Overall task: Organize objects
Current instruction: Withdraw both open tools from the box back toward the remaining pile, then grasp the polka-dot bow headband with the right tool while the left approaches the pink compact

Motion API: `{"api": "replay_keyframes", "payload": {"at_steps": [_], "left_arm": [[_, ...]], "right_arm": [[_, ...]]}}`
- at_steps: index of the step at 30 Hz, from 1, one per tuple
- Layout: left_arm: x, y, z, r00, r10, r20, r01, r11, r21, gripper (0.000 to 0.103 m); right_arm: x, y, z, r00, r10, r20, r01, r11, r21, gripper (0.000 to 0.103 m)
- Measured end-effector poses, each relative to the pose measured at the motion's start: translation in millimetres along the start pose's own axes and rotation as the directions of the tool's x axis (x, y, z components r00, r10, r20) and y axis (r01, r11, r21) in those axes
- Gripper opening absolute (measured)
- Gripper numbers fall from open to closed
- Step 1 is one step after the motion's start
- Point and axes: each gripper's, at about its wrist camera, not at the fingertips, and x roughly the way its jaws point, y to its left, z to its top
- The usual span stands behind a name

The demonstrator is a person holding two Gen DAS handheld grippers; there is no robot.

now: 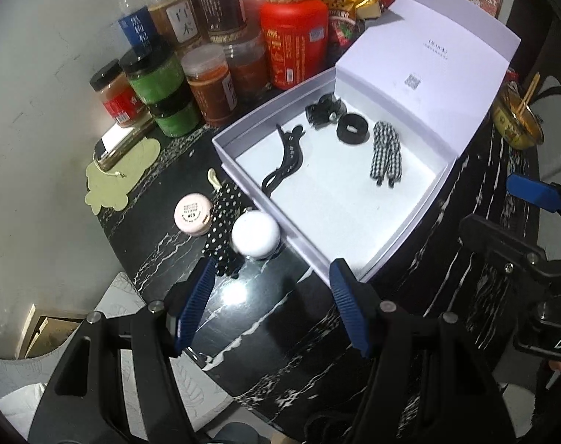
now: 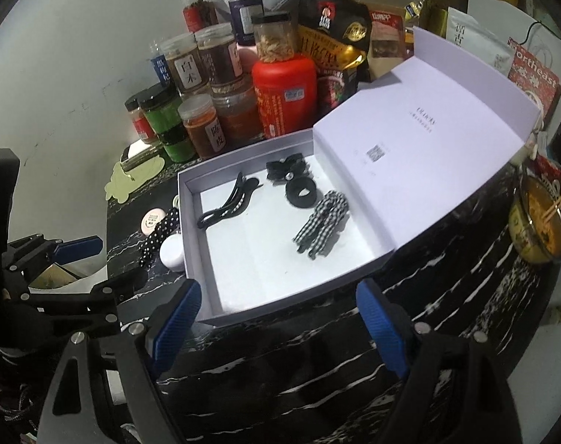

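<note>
An open white box (image 1: 402, 222) (image 2: 221, 288) lies on the black marble table. Inside are a black hair clip (image 1: 284, 159) (image 2: 227, 205), a black claw clip (image 1: 323, 109) (image 2: 286, 168), a black ring band (image 1: 352, 128) (image 2: 300, 192) and a checked hair tie (image 1: 386, 153) (image 2: 321, 224). Left of the box lie a white round jar (image 1: 255, 234) (image 2: 174, 251), a polka-dot hair tie (image 1: 223, 229) (image 2: 158, 235) and a pink compact (image 1: 192, 214) (image 2: 153, 221). My left gripper (image 1: 269, 270) is open and empty, just in front of the white jar. My right gripper (image 2: 280, 296) is open and empty at the box's front edge.
Several jars, a red canister (image 1: 295, 44) (image 2: 284, 98) and snack bags crowd the back of the table. The raised box lid (image 1: 428, 70) (image 2: 421, 137) leans behind the box. A bowl with chopsticks (image 1: 517, 118) (image 2: 539, 222) stands at the right. A green coaster (image 1: 121, 174) lies at the left.
</note>
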Motion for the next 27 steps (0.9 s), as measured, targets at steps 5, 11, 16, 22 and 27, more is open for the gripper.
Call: {"api": "replay_keyframes", "payload": {"at_steps": [5, 11, 16, 22, 27], "left_arm": [[12.2, 17.1, -9.6, 1.0, -0.019, -0.024, 0.02, 1.0, 0.011, 0.063], [22.3, 37.0, -17.8, 0.999, -0.044, -0.032, 0.046, 0.998, 0.049, 0.063], [31.6, 57.8, -21.1, 0.997, -0.057, -0.051, 0.059, 0.997, 0.055, 0.063], [40.1, 79.3, -23.3, 0.997, -0.057, -0.057, 0.06, 0.996, 0.068, 0.063], [52.0, 95.8, -22.1, 0.996, -0.061, -0.072, 0.066, 0.996, 0.066, 0.063]], "right_arm": [[13.8, 17.5, -9.6, 1.0, -0.005, -0.024, 0.005, 1.0, 0.02, 0.087], [28.4, 42.7, -17.6, 0.999, -0.007, -0.049, 0.009, 0.999, 0.039, 0.087], [37.6, 64.5, -19.1, 0.998, -0.007, -0.06, 0.01, 0.999, 0.043, 0.087], [47.8, 86.5, -15.6, 0.998, -0.006, -0.068, 0.009, 0.999, 0.043, 0.087], [57.6, 103.1, -11.8, 0.997, 0.003, -0.072, 0.0, 1.0, 0.031, 0.087]]}}
